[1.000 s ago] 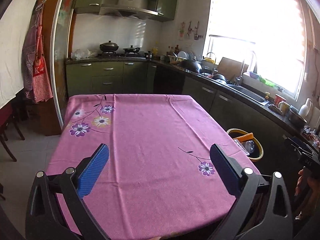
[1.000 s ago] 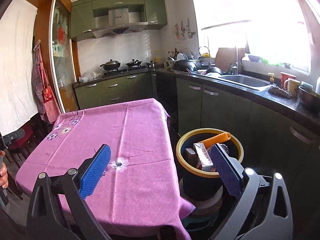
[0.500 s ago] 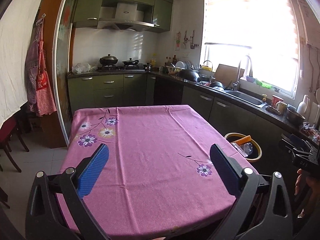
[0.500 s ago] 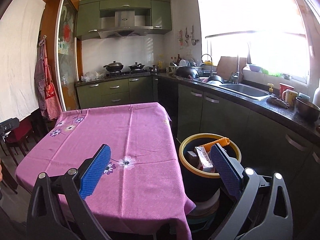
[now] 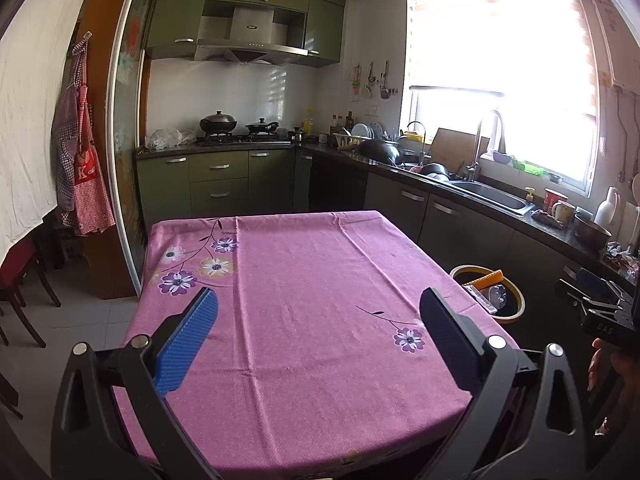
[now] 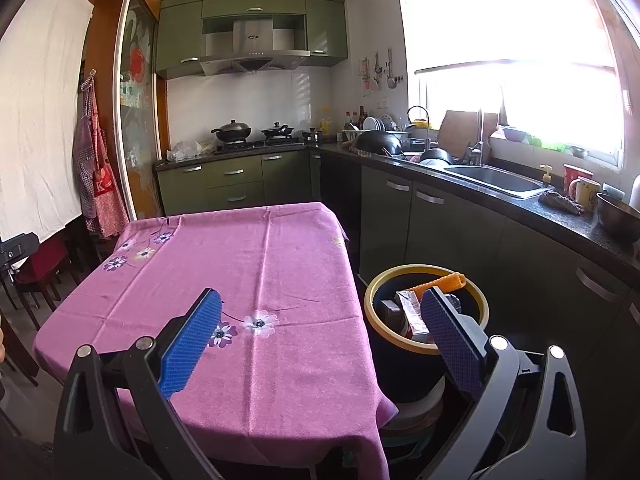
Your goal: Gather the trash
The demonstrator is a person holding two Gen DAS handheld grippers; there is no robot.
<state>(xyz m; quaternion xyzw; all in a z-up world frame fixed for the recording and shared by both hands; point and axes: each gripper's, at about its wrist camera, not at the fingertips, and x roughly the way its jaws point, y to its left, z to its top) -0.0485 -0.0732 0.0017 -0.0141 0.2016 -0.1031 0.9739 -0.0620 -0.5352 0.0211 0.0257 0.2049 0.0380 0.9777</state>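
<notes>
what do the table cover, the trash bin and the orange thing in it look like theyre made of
Table cover: woven cloth, matte pink, creased, draping over the edge. Trash bin: probably plastic, dark smooth wall with a yellow rim. Orange thing: ribbed, likely plastic or silicone; hard to tell.

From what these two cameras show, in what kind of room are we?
Most likely a home kitchen with a dining table. A stove with pots stands under a range hood, a sink lies below the window, and a pink tablecloth covers the table.
</notes>
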